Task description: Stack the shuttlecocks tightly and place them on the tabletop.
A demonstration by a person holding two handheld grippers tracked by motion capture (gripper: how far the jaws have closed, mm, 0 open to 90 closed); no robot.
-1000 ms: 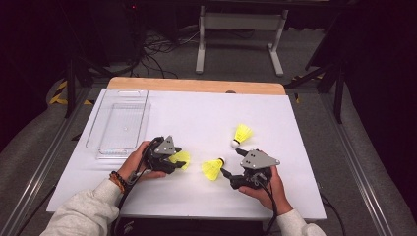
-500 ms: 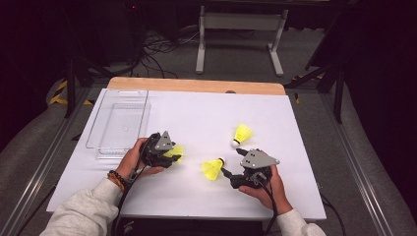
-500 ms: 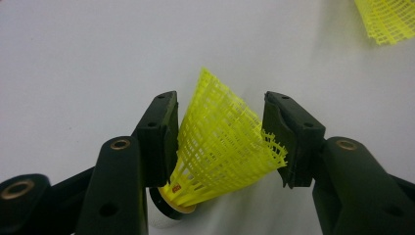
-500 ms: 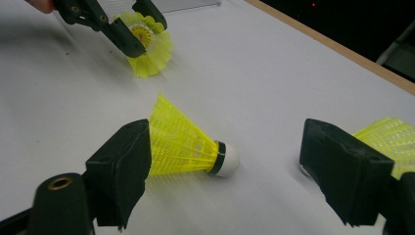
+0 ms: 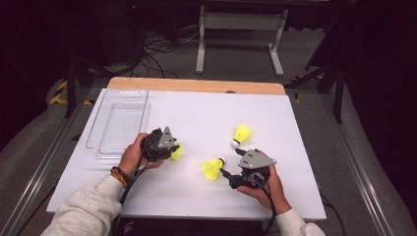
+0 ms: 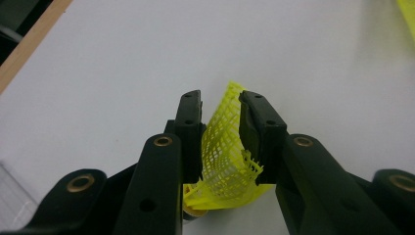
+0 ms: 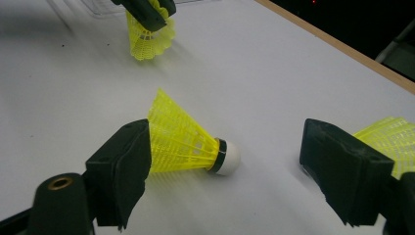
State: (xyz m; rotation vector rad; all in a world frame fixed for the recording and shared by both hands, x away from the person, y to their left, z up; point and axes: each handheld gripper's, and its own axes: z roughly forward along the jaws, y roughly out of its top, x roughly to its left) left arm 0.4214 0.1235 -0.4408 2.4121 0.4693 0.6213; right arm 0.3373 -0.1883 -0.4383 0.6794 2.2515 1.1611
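Squashed shuttlecock's point(image 6: 222, 161) cork hidden behind left tool point(image 6: 220, 105), third shuttlecock point(image 7: 391, 142) behind right tool's jaw

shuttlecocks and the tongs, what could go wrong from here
1. The left tongs have just closed on a shuttlecock's mesh skirt, which is visibly squashed between them; it could stay bent or slip out when lifted.
2. The right tongs stand open around a second shuttlecock lying on its side; closing may roll it away by its round cork.
3. A third shuttlecock sits close behind one right jaw and could get knocked.
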